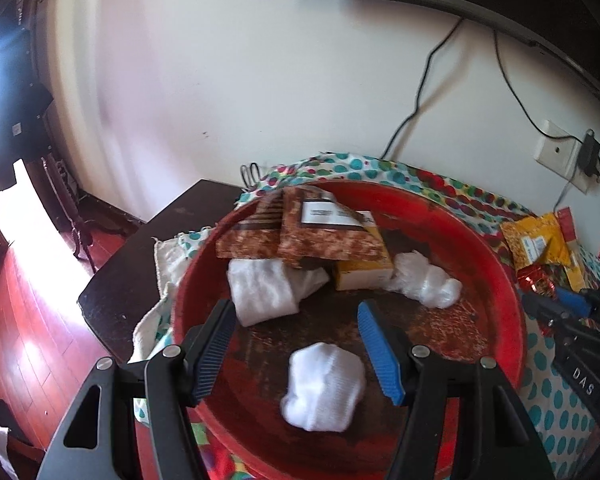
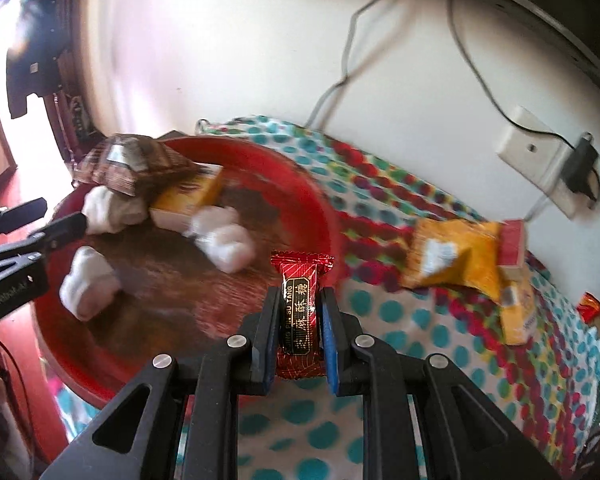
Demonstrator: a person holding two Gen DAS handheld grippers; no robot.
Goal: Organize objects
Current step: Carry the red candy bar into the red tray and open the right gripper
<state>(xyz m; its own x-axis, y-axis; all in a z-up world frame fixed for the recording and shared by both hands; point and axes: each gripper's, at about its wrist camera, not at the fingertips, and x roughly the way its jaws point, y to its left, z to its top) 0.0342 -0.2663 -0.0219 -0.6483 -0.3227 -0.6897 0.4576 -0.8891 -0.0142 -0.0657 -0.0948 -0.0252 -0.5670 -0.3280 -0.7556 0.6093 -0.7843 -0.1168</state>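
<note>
From the left wrist, the left gripper (image 1: 300, 344) is hovering over the red tray (image 1: 500, 280) with its jaws standing wide apart and gripping nothing, a white wad (image 1: 324, 386) lying on the tray floor in the gap between them and touching neither, while a folded white cloth (image 1: 268, 286), a yellow box (image 1: 364, 268) and brown packets (image 1: 300, 232) are sitting beyond the jaws. From the right wrist, the right gripper (image 2: 300, 300) is pinching a red candy (image 2: 301, 308) upright between nearly closed jaws, beside the tray's near rim, with a yellow packet (image 2: 456, 260) lying on the dotted cloth (image 2: 420, 340) well off to the jaws' right.
</note>
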